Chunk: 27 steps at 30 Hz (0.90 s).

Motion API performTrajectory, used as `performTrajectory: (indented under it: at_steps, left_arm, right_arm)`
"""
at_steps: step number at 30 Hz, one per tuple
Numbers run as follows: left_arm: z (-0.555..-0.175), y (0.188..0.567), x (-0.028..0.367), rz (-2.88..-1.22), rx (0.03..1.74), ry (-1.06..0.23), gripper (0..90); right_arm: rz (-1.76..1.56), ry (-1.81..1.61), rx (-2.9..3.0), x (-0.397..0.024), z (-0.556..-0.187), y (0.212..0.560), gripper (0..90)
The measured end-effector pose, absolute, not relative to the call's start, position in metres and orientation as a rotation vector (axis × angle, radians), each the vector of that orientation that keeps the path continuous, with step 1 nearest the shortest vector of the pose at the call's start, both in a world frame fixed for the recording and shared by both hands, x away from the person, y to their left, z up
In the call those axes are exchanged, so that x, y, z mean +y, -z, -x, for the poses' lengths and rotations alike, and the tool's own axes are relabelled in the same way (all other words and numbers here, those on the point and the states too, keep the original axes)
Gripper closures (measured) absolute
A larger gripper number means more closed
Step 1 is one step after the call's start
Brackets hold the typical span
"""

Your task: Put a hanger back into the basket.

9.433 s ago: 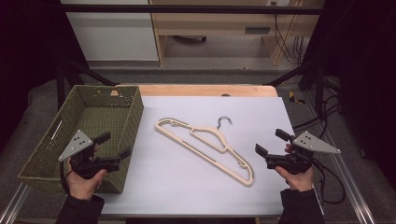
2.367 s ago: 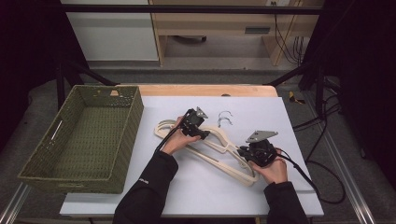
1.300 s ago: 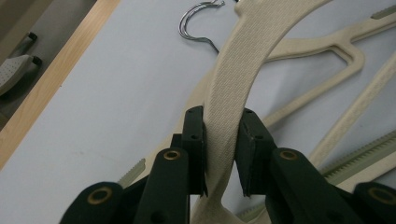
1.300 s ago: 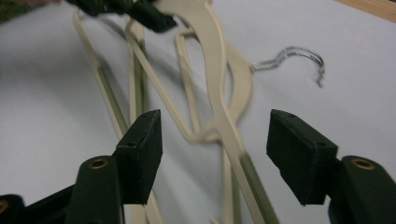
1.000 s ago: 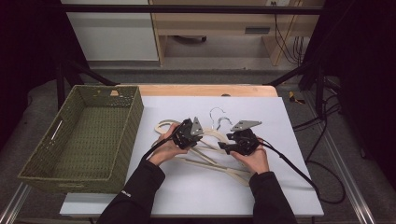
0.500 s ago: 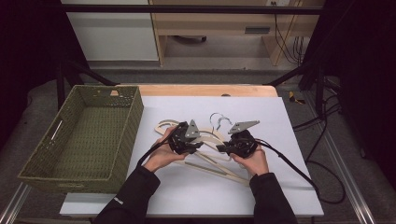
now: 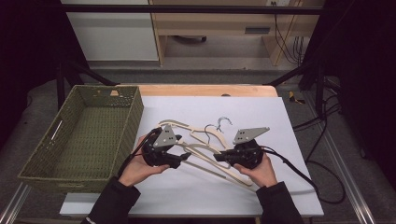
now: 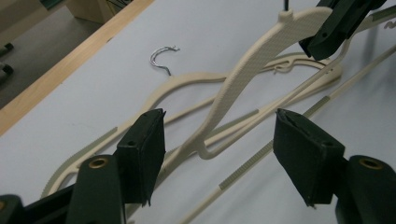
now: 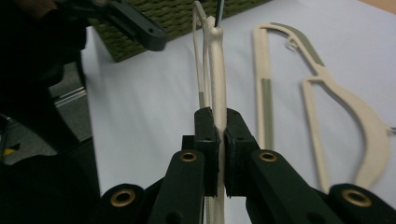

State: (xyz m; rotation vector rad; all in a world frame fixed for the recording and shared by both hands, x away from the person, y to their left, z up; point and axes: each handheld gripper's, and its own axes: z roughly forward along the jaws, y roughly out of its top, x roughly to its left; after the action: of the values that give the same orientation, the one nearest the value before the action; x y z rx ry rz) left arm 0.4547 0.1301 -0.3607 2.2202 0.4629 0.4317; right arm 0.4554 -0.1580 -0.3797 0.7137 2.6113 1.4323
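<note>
In the high view, two cream plastic hangers are being shown on a white sheet covering the desk [image 7: 280, 186], whose wooden edge is showing at the far side. The upper hanger [image 7: 205, 150], slim and curved with a thin metal hook, is being clamped at one arm by the right gripper [image 7: 221, 157]. The left gripper [image 7: 186, 158] is being held just beside the hanger's other arm, its jaws having just been opening. The lower hanger [image 7: 173, 125] is lying flat under and beyond the first. A green woven basket [image 7: 126, 100], rectangular and coarse in texture, is standing at the left of the sheet, well apart from the hangers. Black cables are trailing off the desk at the right

In the left gripper view, the black padded jaws of the left gripper [image 8: 219, 154] are being held apart, with an arm of the upper hanger [image 8: 261, 56] passing between them and touching neither pad. Its surface is finely ribbed. The other gripper is being seen gripping it at the top right. The lower hanger [image 8: 196, 81] is lying on the sheet with its bright hook curled

In the right gripper view, the right gripper [image 9: 221, 135] is being pressed closed on the upper hanger [image 9: 217, 70], seen edge-on. The lower hanger [image 9: 322, 93], bearing grey grip strips, is lying to the right, and the basket [image 9: 187, 14] is rising beyond

No writing is being made out
</note>
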Motion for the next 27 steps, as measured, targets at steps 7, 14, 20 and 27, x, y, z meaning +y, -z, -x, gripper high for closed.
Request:
performTrajectory:
  at_steps: [7, 14, 20, 27]
  left_arm:
    - [-0.449, 0.369, 0.131, -2.227, 0.444, -0.362, 43.8]
    - [-0.444, 0.379, 0.127, -2.250, 0.403, -0.259, 69.3]
    - [-0.439, 0.384, 0.125, -2.306, 0.395, -0.267, 74.8]
    - [-0.428, 0.383, 0.124, -2.291, 0.411, -0.246, 82.0]
  right_arm:
    - [-0.566, -1.441, 2.678, -0.140, -0.440, 0.372, 86.9]
    - [-0.517, -1.438, 2.725, -0.132, -0.436, 0.377, 86.9]
    - [-0.533, -1.375, 2.699, -0.129, -0.436, 0.382, 82.8]
    - [-0.588, -1.335, 2.590, -0.130, -0.434, 0.382, 66.0]
